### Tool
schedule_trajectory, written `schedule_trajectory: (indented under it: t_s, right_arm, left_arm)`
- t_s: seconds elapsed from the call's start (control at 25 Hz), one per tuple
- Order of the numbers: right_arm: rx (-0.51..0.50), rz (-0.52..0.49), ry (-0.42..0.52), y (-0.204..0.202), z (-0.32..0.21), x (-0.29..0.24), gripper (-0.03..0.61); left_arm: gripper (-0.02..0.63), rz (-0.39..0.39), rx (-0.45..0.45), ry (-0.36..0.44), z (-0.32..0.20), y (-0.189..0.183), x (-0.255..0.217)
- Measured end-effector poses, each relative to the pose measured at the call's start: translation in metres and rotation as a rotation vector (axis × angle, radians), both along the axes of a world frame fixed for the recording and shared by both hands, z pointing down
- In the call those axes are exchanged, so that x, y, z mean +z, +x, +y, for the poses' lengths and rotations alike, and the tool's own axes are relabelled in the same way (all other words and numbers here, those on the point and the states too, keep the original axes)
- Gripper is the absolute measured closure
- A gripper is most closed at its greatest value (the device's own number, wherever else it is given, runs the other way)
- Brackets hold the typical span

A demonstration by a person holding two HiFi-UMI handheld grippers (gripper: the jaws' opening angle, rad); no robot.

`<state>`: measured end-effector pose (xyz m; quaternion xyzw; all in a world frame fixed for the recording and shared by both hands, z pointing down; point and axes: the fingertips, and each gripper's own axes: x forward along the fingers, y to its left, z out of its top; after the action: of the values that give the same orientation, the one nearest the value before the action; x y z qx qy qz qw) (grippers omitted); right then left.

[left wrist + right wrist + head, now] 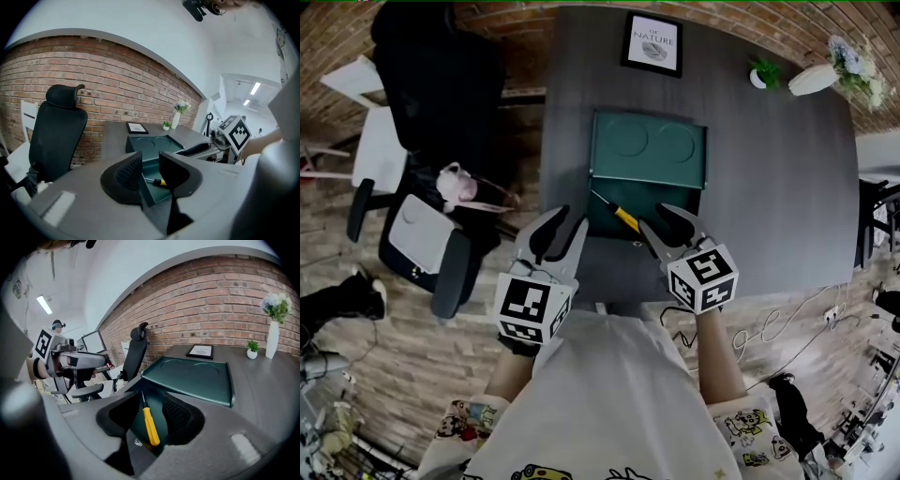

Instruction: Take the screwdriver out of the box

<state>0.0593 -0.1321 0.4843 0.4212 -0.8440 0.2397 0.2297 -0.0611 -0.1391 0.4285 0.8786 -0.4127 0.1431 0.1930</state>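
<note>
Two hand-held grippers sit low in the head view, over the near edge of a dark table [769, 187]. The left gripper [562, 232] and the right gripper [675, 225] both point toward an open green box [649, 150] whose lid lies back flat. A screwdriver [617, 214] with a yellow handle lies slantwise inside the box, between the two grippers and nearer the right one. A framed picture [652, 43], a small plant [763, 73] and a white vase [814, 79] stand along the table's far edge. A black office chair [441, 84] is off to the left.

In the left gripper view, the jaws stand wide apart and hold nothing. Past the gap shows the near corner of the box [150, 142], with the screwdriver [160, 182] in it.

In the right gripper view, the jaws are also wide apart and grip nothing. The screwdriver [150, 425] shows in the gap, lying in the box, with neither pad closed on it.
</note>
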Motion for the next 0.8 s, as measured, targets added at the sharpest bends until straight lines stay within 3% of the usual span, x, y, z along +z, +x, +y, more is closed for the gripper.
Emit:
schedule_trajectory:
  t_s: [0.8]
  right_arm:
    - [-0.254, 0.134, -0.217, -0.036, -0.004, 0.062, 0.402]
  left_arm:
    - [0.502, -0.005, -0.017, -0.047, 0.013, -0.009, 0.025]
